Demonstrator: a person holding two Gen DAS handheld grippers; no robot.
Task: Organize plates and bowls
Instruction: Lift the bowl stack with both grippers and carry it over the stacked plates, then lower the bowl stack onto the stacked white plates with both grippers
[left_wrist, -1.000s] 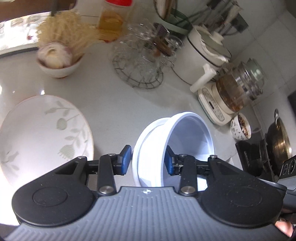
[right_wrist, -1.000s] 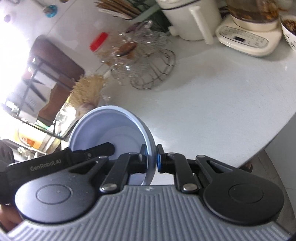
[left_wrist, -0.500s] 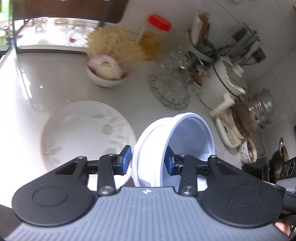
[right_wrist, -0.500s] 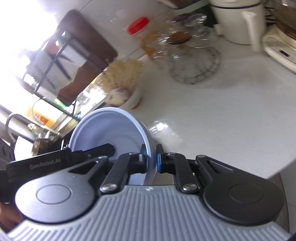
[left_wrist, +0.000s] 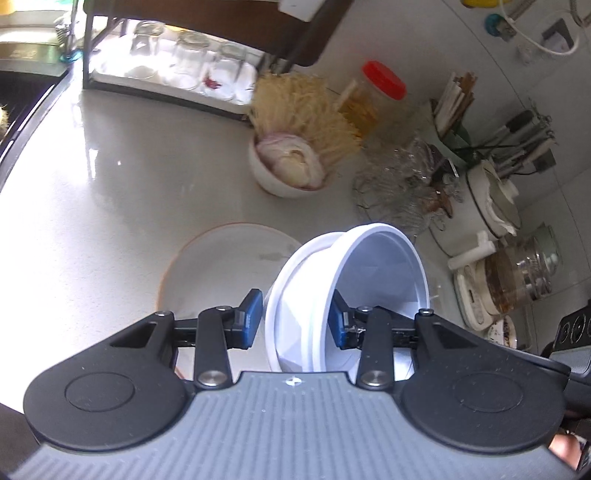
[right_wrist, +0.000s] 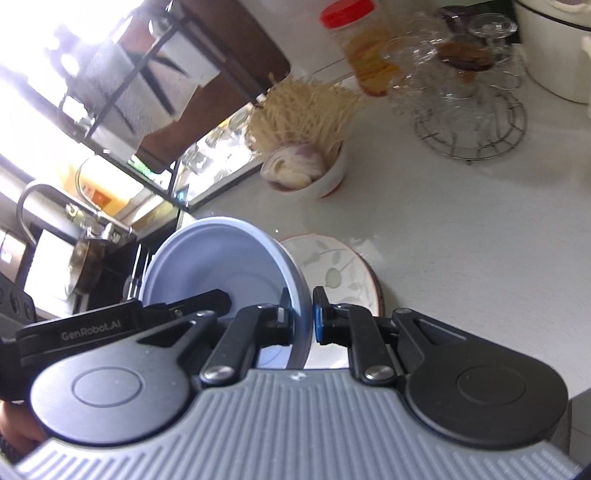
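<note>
- Centrally, the left tool (left_wrist: 295, 320) clamps the near wall of a white bowl (left_wrist: 373, 266): one blue pad lies on the outside of the wall, the other inside the cavity.
- The white bowl is tilted on edge, its opening facing away to the right of the left tool; it looks like two nested shells, though this is not certain.
- Beyond and to the left of the left tool, a flat plate (left_wrist: 221, 266) with a thin reddish rim rests on the pale desk (left_wrist: 129, 184); the bowl overlaps its right edge in this view, and contact cannot be judged.
- Farther ahead of the left tool stands a small bowl (left_wrist: 280, 181) holding a halved onion, with a bundle of pale dry noodles (left_wrist: 303, 110) behind it and a red-lidded jar (left_wrist: 373, 96) to the right of the noodles.
- The right tool (right_wrist: 299, 317) is nearly closed on the thin rim of a pale blue bowl (right_wrist: 221, 266), one pad inside and one outside.
- The blue bowl stands on edge, its hollow facing left of the right tool.
- Just ahead and to the right of the right tool lies the plate (right_wrist: 332, 266), showing a leaf pattern, partly hidden by the blue bowl.
- Well ahead and to the right of the right tool sits a wire rack (right_wrist: 476, 122) holding clear glassware.
</note>
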